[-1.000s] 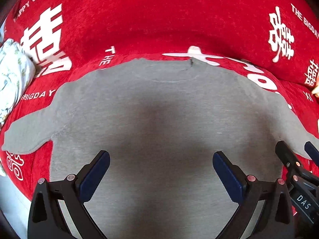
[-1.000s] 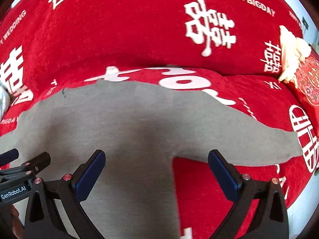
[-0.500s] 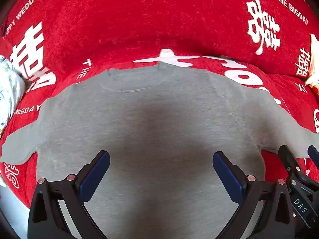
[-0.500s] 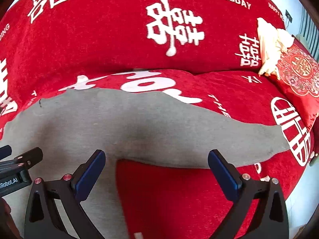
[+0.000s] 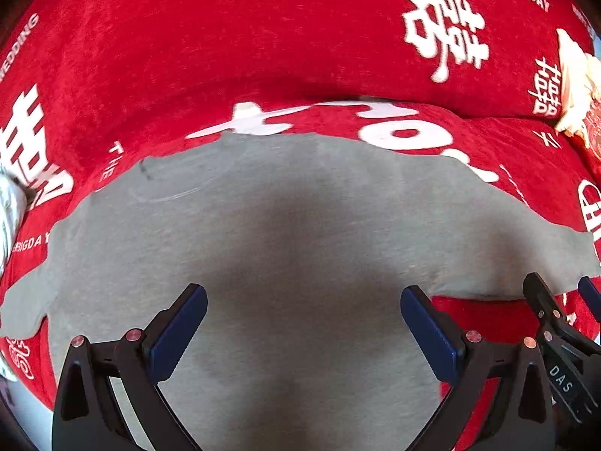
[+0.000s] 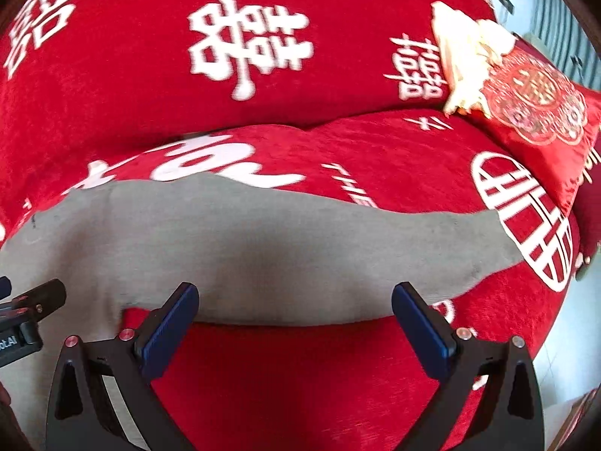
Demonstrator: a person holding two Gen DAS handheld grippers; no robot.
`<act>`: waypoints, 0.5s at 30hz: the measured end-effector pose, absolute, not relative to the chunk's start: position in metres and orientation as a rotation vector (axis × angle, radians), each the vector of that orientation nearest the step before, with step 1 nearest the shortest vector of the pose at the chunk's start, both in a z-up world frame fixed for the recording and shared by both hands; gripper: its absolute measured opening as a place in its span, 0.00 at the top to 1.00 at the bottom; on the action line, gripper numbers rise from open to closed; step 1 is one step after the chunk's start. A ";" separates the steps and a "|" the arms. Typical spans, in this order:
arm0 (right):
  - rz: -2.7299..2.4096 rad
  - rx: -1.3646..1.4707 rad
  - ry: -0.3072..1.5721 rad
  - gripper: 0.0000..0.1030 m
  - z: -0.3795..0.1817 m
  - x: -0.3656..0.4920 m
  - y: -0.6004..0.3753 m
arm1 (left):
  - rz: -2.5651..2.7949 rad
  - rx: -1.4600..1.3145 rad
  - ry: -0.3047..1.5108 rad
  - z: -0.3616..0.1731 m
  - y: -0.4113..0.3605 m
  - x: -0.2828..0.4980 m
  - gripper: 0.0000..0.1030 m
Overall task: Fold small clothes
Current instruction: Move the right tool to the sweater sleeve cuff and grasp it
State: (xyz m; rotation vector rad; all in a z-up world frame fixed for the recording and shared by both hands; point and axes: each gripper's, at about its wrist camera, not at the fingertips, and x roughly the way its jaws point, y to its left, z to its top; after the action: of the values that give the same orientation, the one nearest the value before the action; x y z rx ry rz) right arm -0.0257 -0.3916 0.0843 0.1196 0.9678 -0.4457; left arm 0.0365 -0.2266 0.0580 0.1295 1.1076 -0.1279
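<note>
Both claws have drifted toward three o'clock along the grey top (image 5: pixel 293 233), spread flat for folding. Left claw (image 5: pixel 302 323) and right claw (image 6: pixel 295 315) hover released, right one over the sleeve (image 6: pixel 375 255).

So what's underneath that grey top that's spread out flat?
The grey top lies on a red cover with white lettering. Some white print runs under its upper edge, and that covered part cannot be read.
</note>
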 end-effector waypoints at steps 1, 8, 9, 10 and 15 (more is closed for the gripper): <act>-0.457 0.128 0.969 0.01 0.083 -0.027 -0.398 | -0.136 0.136 1.107 0.058 -0.233 0.037 0.00; -0.557 0.191 0.967 0.01 0.079 -0.043 -0.455 | -0.184 0.179 1.110 0.052 -0.275 0.040 0.00; -0.577 0.199 0.968 0.01 0.078 -0.047 -0.465 | -0.190 0.183 1.111 0.050 -0.279 0.040 0.00; -0.587 0.206 0.969 0.01 0.078 -0.049 -0.471 | -0.197 0.187 1.114 0.049 -0.285 0.041 0.00; -0.596 0.326 0.965 0.01 0.069 -0.071 -0.512 | -0.221 0.207 1.120 0.044 -0.306 0.042 0.00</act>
State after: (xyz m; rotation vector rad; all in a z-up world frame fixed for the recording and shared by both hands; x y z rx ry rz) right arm -0.0706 -0.5116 0.0689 0.3264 0.9652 -0.5957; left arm 0.0425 -0.3055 0.0438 0.2069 1.1195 -0.2215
